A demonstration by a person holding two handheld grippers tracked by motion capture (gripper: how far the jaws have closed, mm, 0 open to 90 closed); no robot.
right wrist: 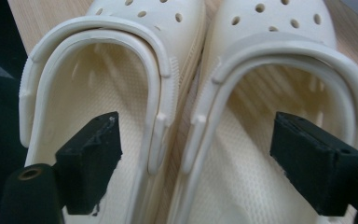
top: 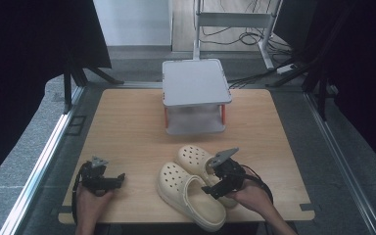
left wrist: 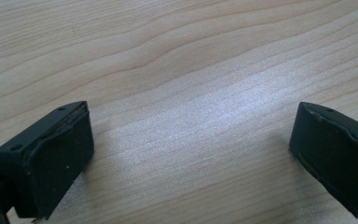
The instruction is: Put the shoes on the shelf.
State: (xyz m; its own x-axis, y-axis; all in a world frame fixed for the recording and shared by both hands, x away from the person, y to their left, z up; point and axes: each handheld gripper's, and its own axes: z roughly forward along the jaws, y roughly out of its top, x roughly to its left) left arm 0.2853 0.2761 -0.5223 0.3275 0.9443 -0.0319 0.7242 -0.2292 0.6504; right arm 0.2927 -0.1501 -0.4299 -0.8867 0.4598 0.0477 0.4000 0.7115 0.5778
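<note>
Two cream clogs lie side by side at the front of the wooden table point(top: 127, 122), the left clog point(top: 188, 196) nearer the edge and the right clog point(top: 196, 159) just behind it. My right gripper point(top: 214, 183) hangs over their heel ends. In the right gripper view its jaws stand open, one inside the left clog point(right wrist: 121, 56) and one inside the right clog point(right wrist: 279, 42). The right gripper point(right wrist: 196, 130) straddles the two touching inner walls without pressing them. My left gripper point(top: 120, 178) rests at the front left, and the left gripper point(left wrist: 191, 126) is open over bare wood.
A small grey two-level stand point(top: 196, 95) with orange posts sits at the back middle of the table. Metal rails point(top: 44, 156) run along both sides. The table's front edge lies just below the clogs and hands.
</note>
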